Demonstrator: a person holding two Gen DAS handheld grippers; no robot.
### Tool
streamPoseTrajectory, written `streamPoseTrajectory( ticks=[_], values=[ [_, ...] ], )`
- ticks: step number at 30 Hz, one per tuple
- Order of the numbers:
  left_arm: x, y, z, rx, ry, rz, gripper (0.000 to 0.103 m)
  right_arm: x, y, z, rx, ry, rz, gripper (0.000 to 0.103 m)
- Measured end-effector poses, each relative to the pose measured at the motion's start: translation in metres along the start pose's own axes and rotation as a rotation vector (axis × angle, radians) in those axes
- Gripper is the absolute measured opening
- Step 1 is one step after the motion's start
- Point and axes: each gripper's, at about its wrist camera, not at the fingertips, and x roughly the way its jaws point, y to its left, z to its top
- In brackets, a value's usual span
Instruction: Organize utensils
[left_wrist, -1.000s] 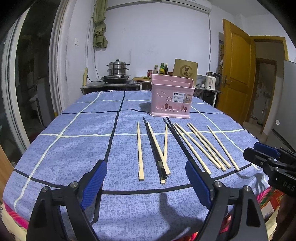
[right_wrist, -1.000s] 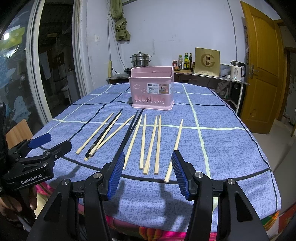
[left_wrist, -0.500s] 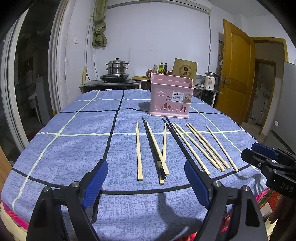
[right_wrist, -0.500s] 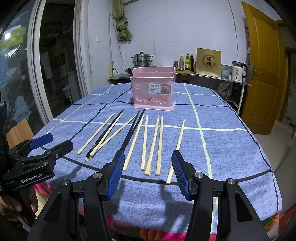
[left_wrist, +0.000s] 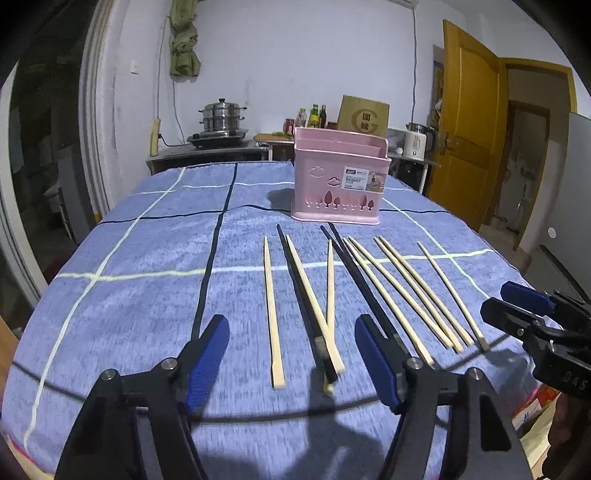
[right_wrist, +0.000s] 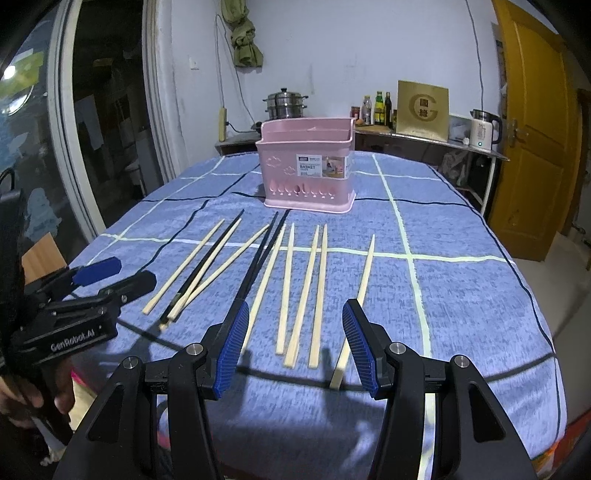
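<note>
**Chopsticks lined up in front of the pink basket**

A pink basket (left_wrist: 339, 184) stands on a table with a blue checked cloth (left_wrist: 147, 258). It has little tree-shaped holes low on its front wall and a white label. No chopstick shows above its rim.

All the chopsticks lie flat on the cloth, in front of the basket, in a loose row that points toward it. Most are pale wooden chopsticks (right_wrist: 319, 288). A few are black chopsticks (right_wrist: 258, 254). Out to the basket's left, one black stick lies crossed with two pale ones, and one pale stick (left_wrist: 271, 310) lies alone at the far end of the row.

The left gripper (left_wrist: 291, 358) hangs over the near ends of the left group, far from the basket. Its blue pads (left_wrist: 207, 358) are wide apart and are closing in. The crossed sticks sit in the gap, but the pads do not touch them. It holds nothing.

The right gripper (right_wrist: 291, 347) hangs over the near ends of the pale sticks in front of the basket's right half. Its blue pads (right_wrist: 232, 343) are apart too, with three stick ends showing in the gap. It holds nothing.

Behind the basket, by the white wall, stand a steel pot (right_wrist: 285, 103), some bottles (right_wrist: 376, 108) and a white kettle (right_wrist: 484, 129).
</note>
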Motion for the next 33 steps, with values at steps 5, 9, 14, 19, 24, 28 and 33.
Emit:
streamPoseTrajectory(
  ticks=[5, 9, 14, 19, 24, 28, 33],
  values=[
    [0.029, -0.002, 0.025, 0.046, 0.041, -0.035, 0.058, 0.019, -0.010, 0.014, 0.014, 0.044, 0.007, 0.054],
    [0.053, -0.005, 0.047, 0.051, 0.087, -0.107, 0.052, 0.038, -0.021, 0.031, 0.019, 0.086, 0.001, 0.048],
    [0.081, -0.017, 0.069, 0.074, 0.146, -0.159, 0.045, 0.063, -0.030, 0.048, 0.010, 0.142, -0.004, 0.031],
    [0.106, -0.031, 0.079, 0.113, 0.206, -0.210, 0.038, 0.091, -0.038, 0.061, 0.008, 0.205, 0.008, 0.024],
    [0.130, -0.035, 0.081, 0.135, 0.261, -0.193, 0.028, 0.110, -0.040, 0.066, 0.003, 0.249, 0.026, 0.021],
    [0.138, -0.038, 0.078, 0.154, 0.275, -0.191, 0.027, 0.120, -0.039, 0.066, -0.005, 0.269, 0.043, 0.021],
    [0.146, -0.043, 0.078, 0.175, 0.279, -0.177, 0.020, 0.131, -0.039, 0.067, -0.009, 0.294, 0.048, 0.021]
  ],
)
